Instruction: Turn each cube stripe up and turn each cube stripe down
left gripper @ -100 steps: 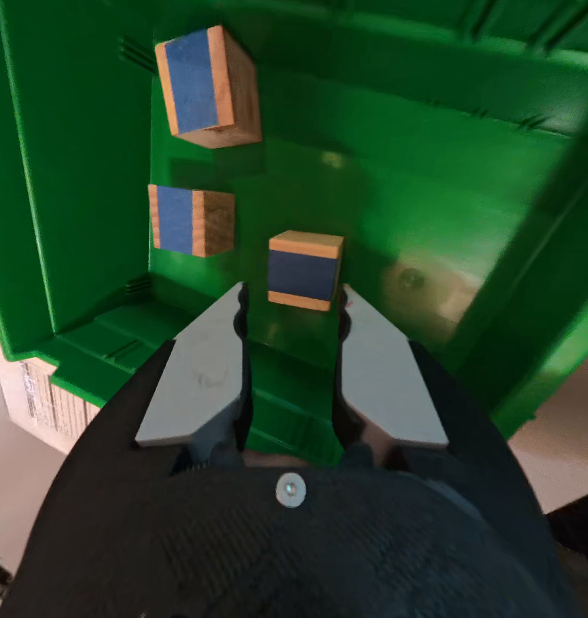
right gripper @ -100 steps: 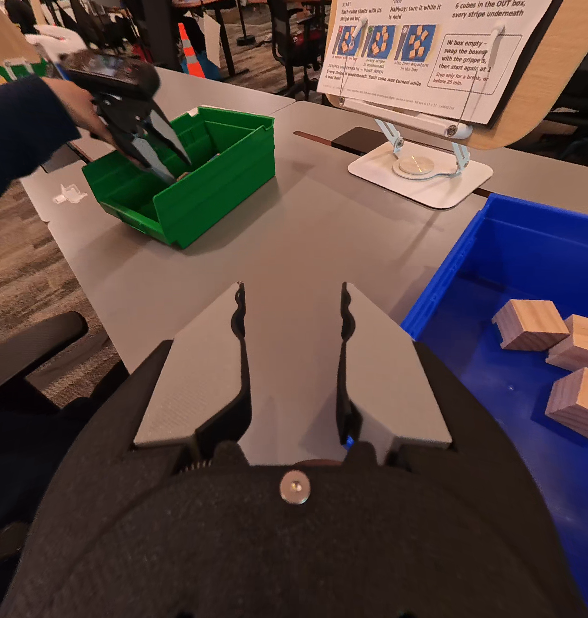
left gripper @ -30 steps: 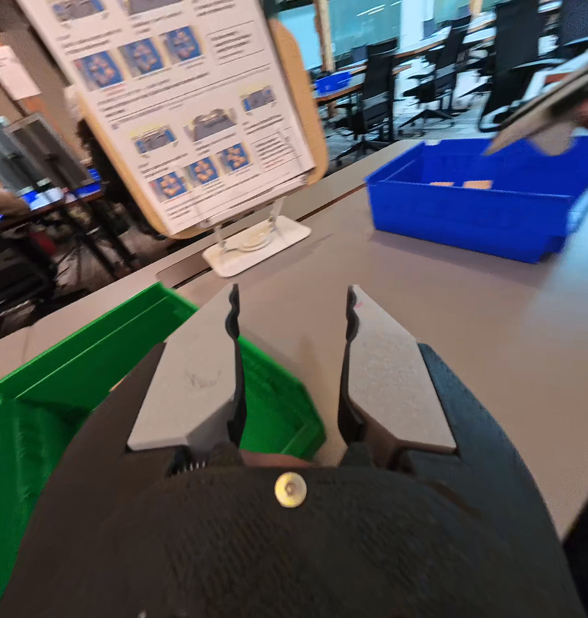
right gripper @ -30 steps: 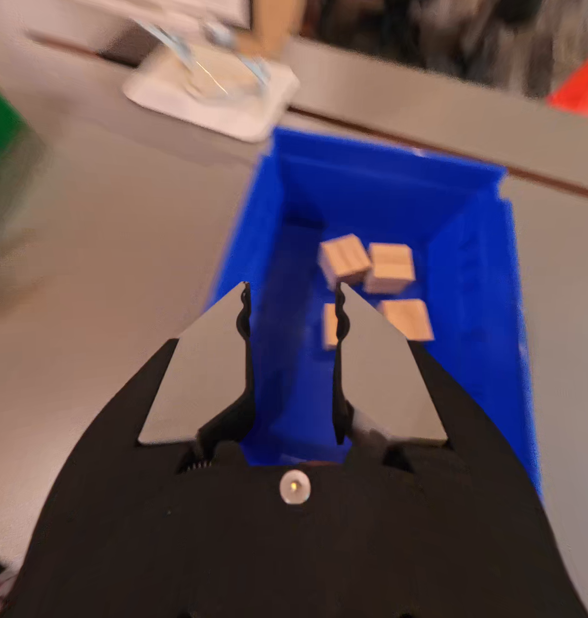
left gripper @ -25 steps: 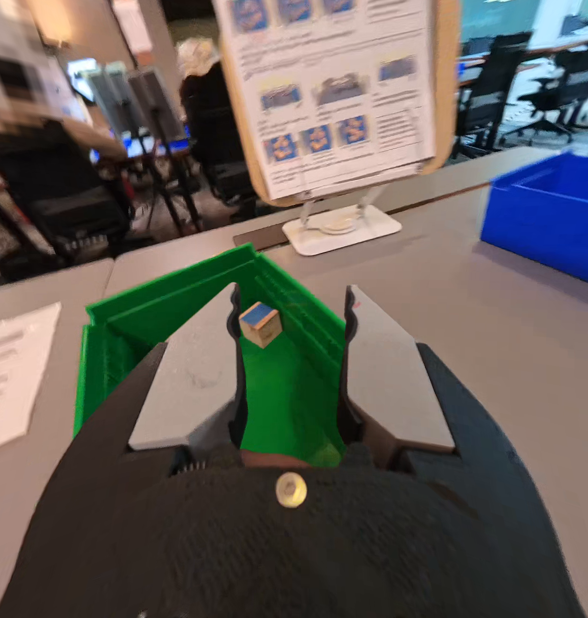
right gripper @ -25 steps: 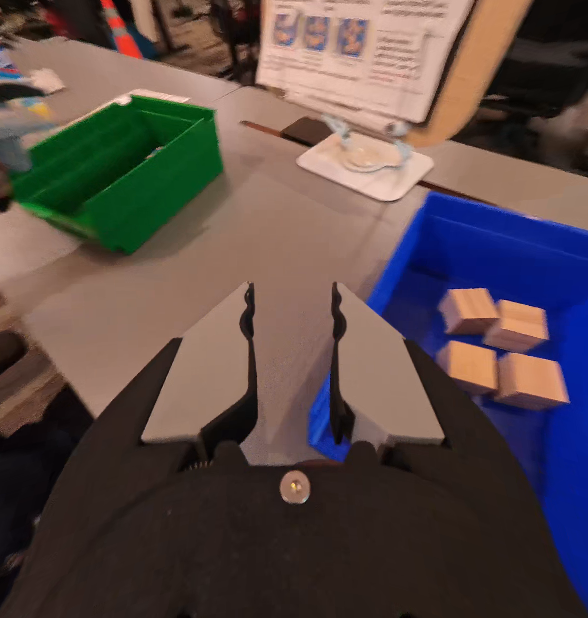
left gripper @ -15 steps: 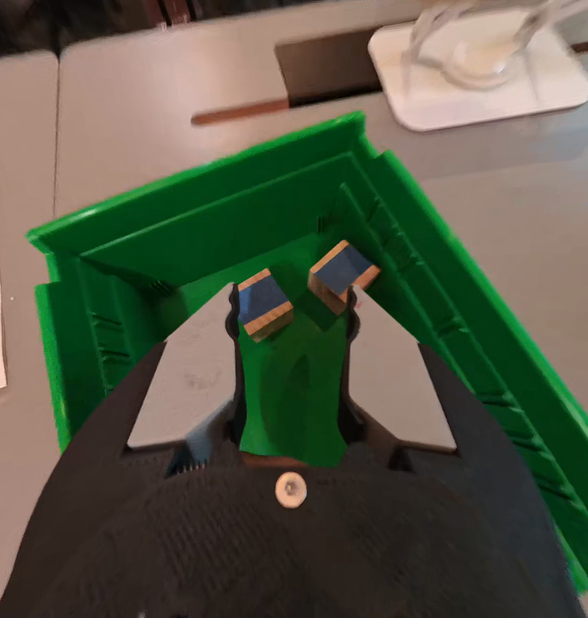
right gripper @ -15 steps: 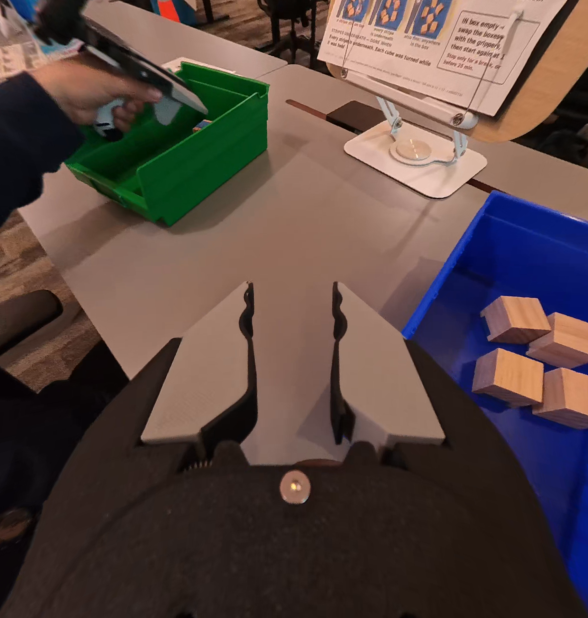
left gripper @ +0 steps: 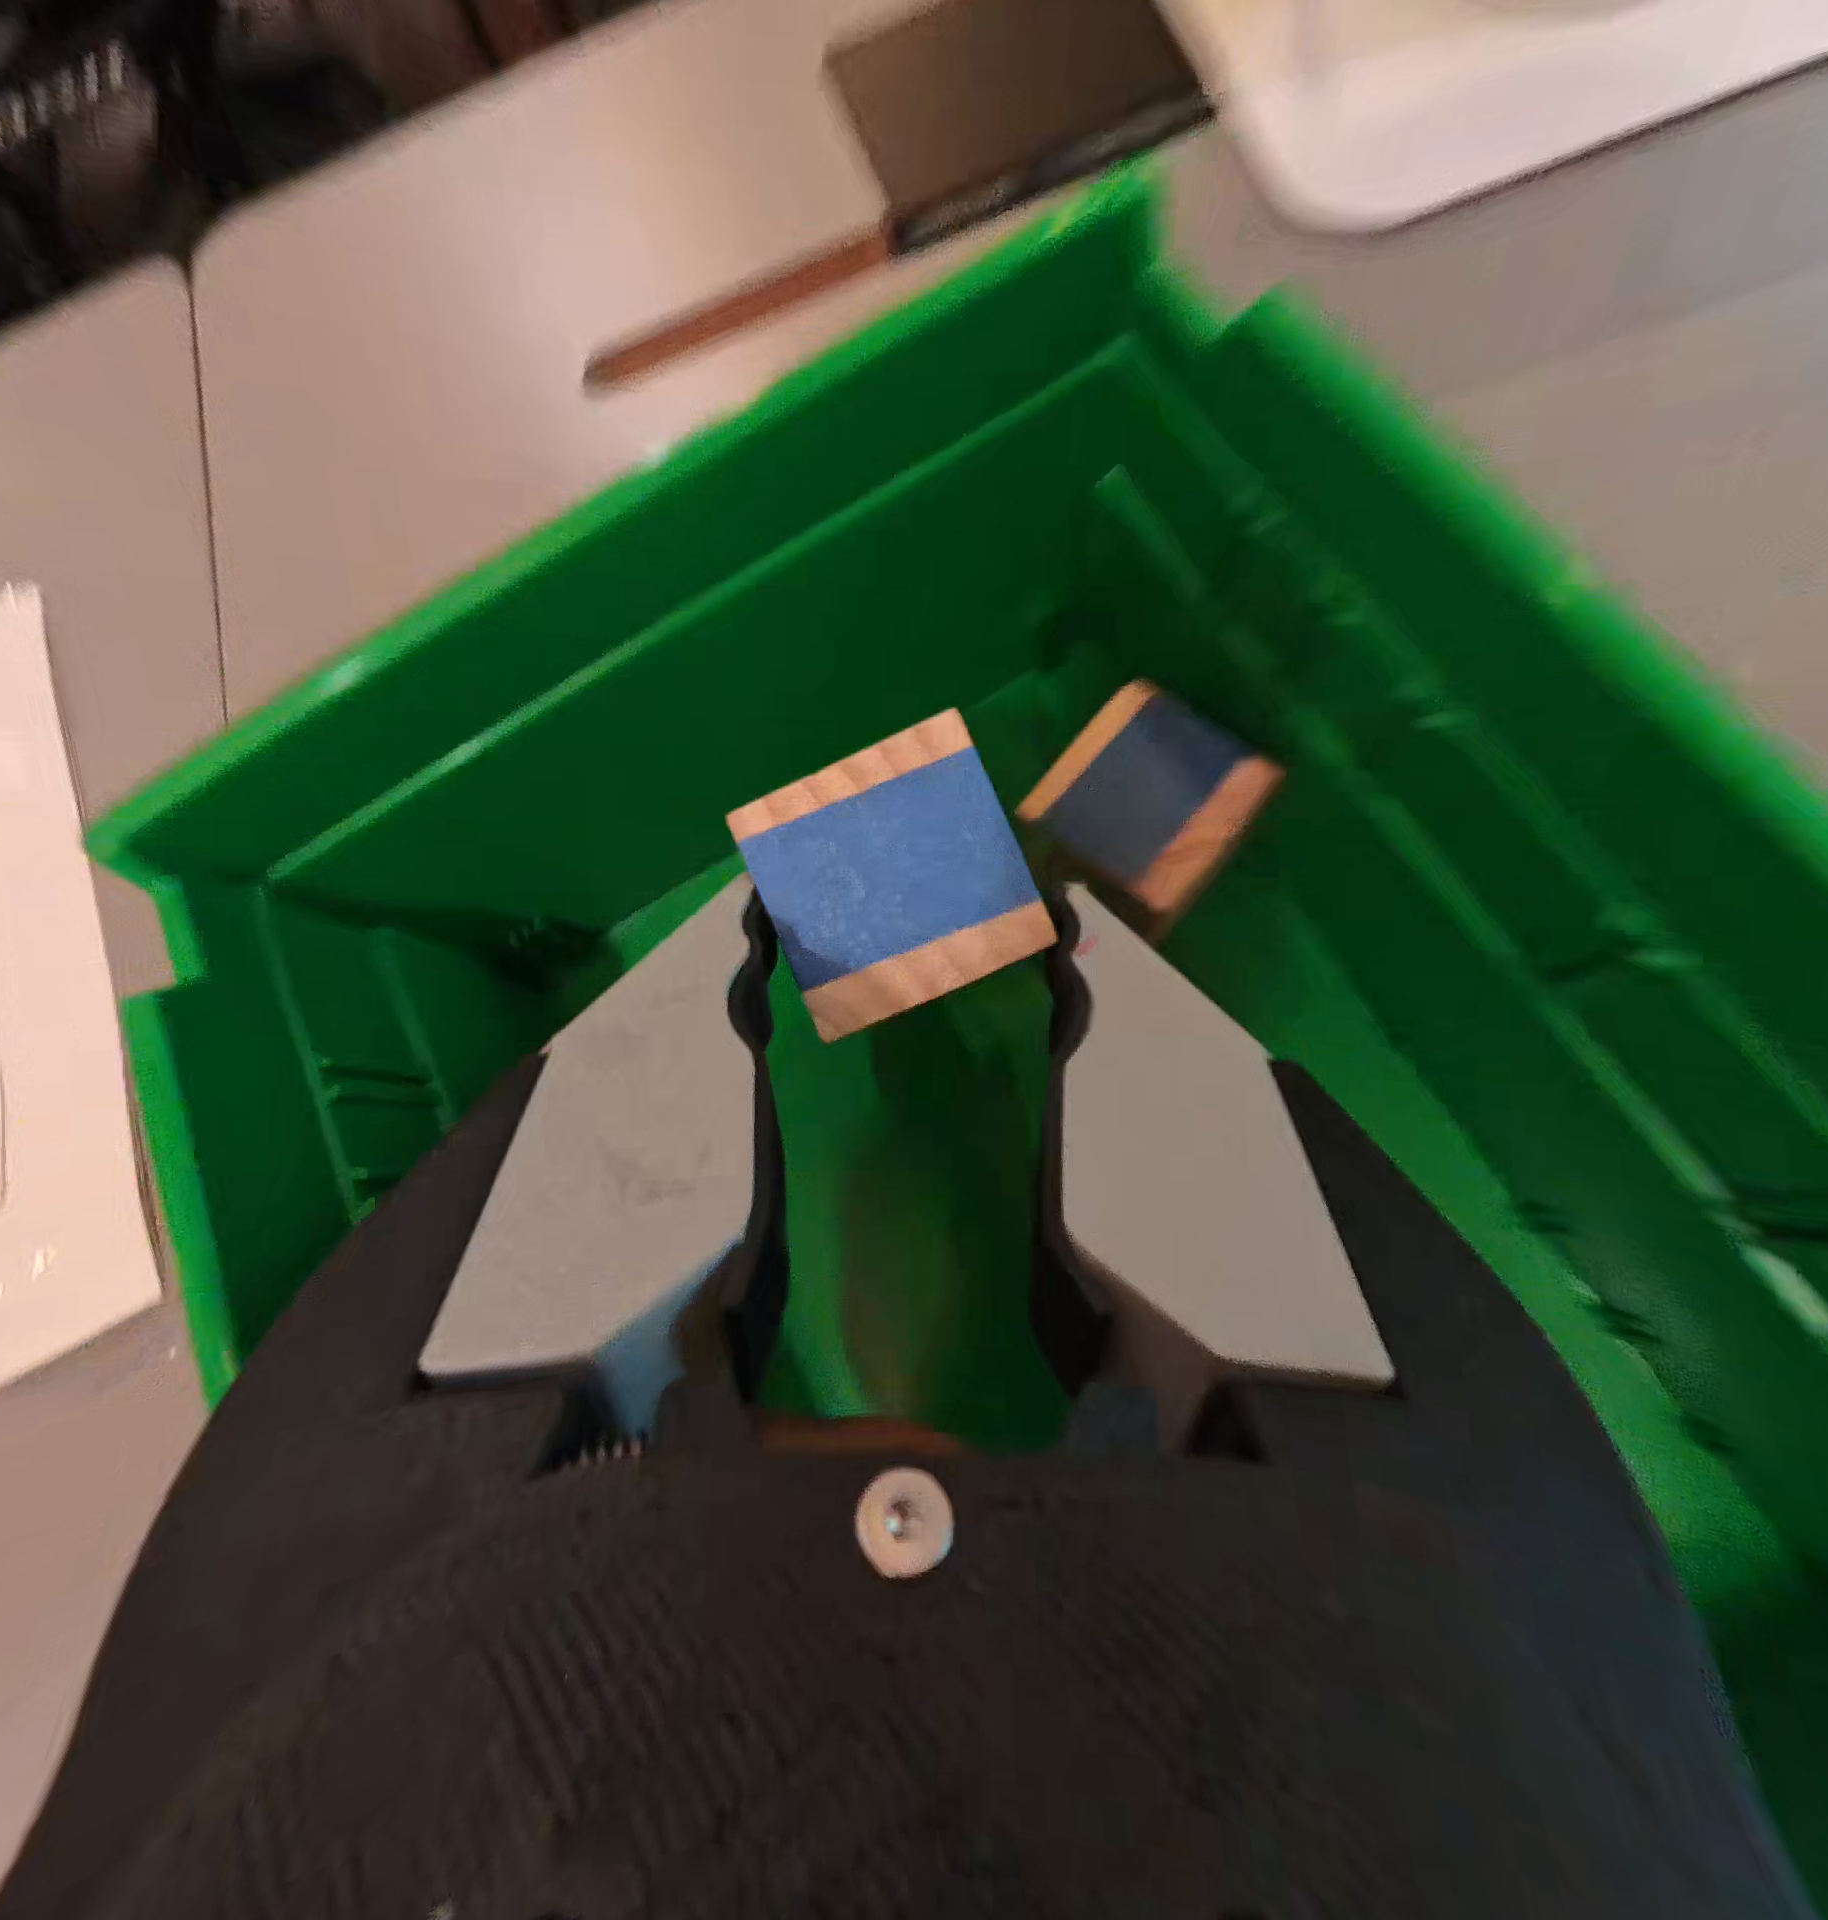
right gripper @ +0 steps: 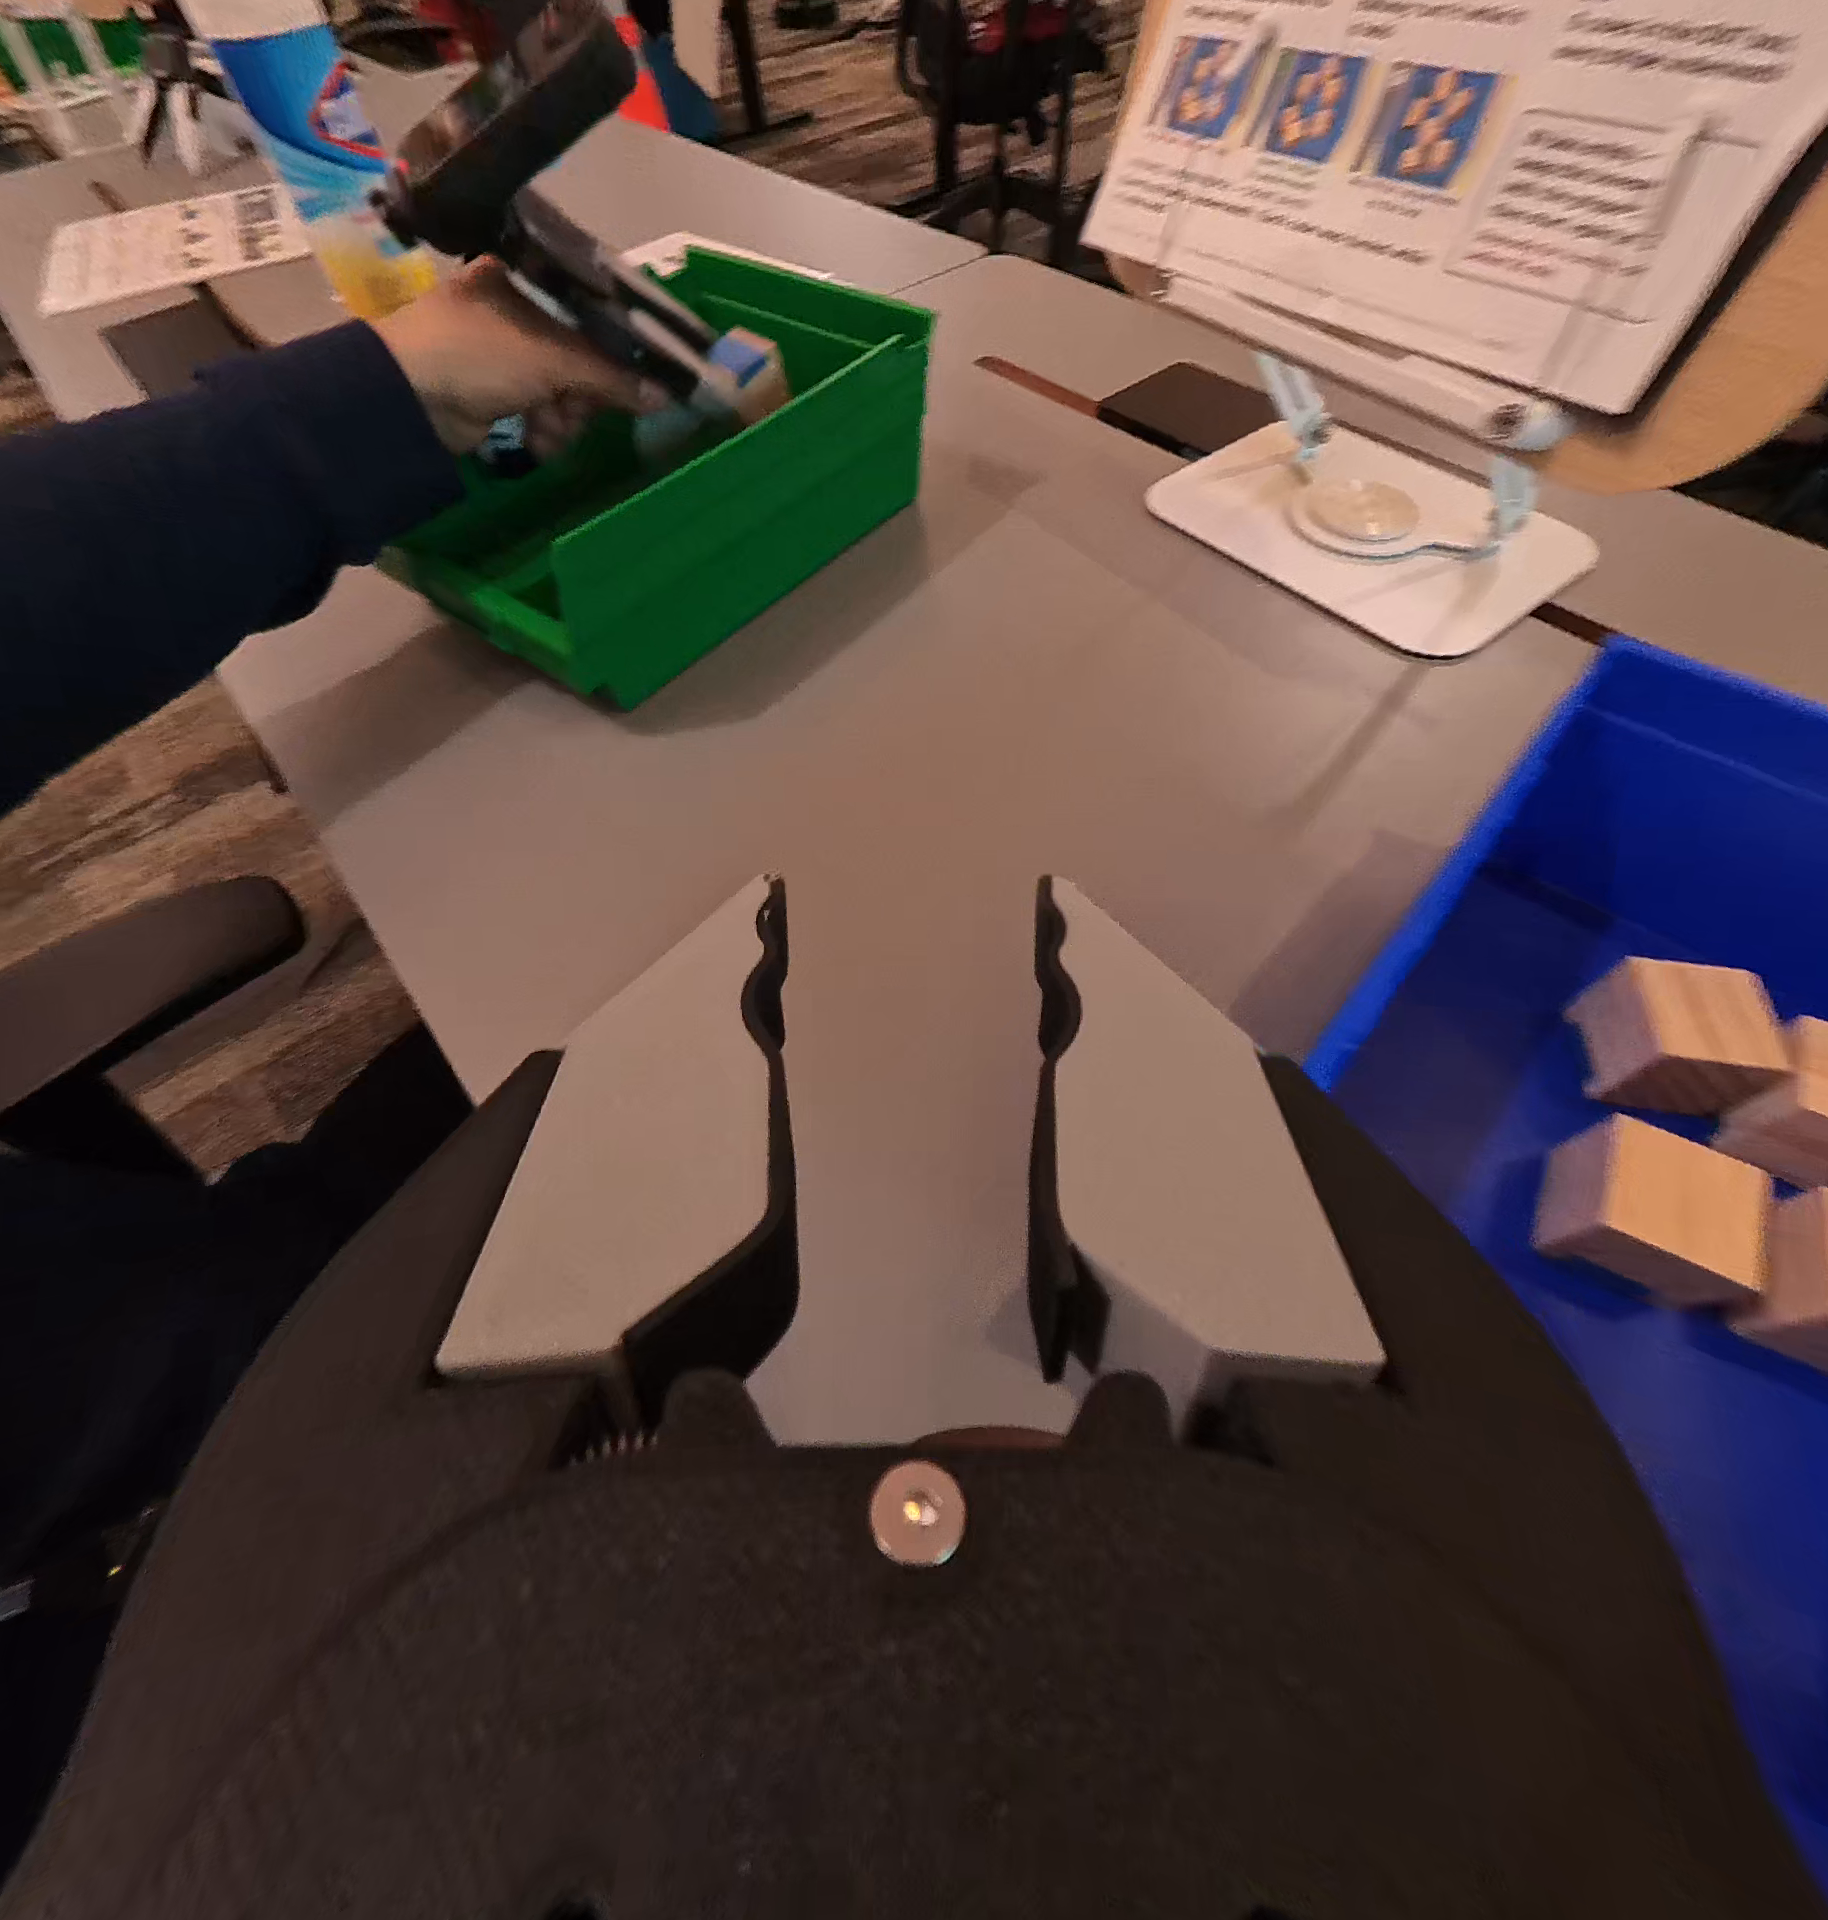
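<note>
Striped cube [left gripper: 889,873] sits right between the tips of the left claw [left gripper: 905,935], pinched by its two plain side faces and raised above the floor of the green bin [left gripper: 536,748]. Its blue stripe faces the wrist camera and runs straight across from one tip to the other. A second striped cube [left gripper: 1149,805] lies just beyond and right of the tips, near the bin's far corner. The right claw [right gripper: 910,904] hangs spread and empty over the bench [right gripper: 889,727], the blue bin [right gripper: 1429,966] with plain-topped cubes [right gripper: 1658,1205] to its right, well apart from the held cube. Half a second ago both striped cubes lay on the green floor ahead of the spread left tips; now one is gripped.
</note>
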Available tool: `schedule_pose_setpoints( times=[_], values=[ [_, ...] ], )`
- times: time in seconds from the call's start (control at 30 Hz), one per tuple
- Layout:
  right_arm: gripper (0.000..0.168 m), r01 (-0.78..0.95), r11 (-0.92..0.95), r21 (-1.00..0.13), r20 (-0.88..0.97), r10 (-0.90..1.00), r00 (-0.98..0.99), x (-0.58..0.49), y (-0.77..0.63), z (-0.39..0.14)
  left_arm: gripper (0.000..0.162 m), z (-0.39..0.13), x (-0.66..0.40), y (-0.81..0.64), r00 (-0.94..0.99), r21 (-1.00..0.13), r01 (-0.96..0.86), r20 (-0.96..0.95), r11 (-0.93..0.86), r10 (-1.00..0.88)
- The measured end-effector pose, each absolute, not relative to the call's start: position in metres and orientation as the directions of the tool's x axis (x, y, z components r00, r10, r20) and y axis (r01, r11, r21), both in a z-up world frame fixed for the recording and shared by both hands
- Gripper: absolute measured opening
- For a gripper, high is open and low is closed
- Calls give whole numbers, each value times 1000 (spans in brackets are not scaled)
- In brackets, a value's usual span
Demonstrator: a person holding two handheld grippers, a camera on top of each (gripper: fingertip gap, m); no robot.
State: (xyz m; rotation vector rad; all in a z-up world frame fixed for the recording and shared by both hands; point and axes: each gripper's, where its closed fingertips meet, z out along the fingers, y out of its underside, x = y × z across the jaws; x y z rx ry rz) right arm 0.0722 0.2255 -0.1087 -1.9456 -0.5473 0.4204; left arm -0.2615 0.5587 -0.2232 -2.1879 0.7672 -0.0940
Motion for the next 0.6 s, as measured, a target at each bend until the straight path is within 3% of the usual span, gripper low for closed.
schedule_pose_setpoints(
  times=[0.03,0.2,0.3,0.43,0.5,0.6],
  values=[
    [46,187,-375,-908,-69,573,817,64,226,-112,51,-207,-251,549,787,-752,-495,-176,-434,-592],
    [47,105,-410,-906,-254,727,638,-1,226,-128,51,-122,-178,448,536,-915,-401,-191,-49,-823],
    [50,7,-470,-883,-399,757,518,-30,229,-131,51,-85,-133,363,354,-938,-292,-289,188,-890],
    [57,-177,-672,-719,-693,715,98,-50,207,-97,51,-68,-88,260,171,-851,-145,-524,504,-834],
    [60,-196,-749,-632,-750,656,-89,-49,195,-82,51,-71,-76,220,97,-785,-73,-620,616,-779],
    [64,-172,-794,-584,-781,606,-148,-51,189,-86,51,-73,-67,183,38,-741,36,-670,671,-741]
  ],
)
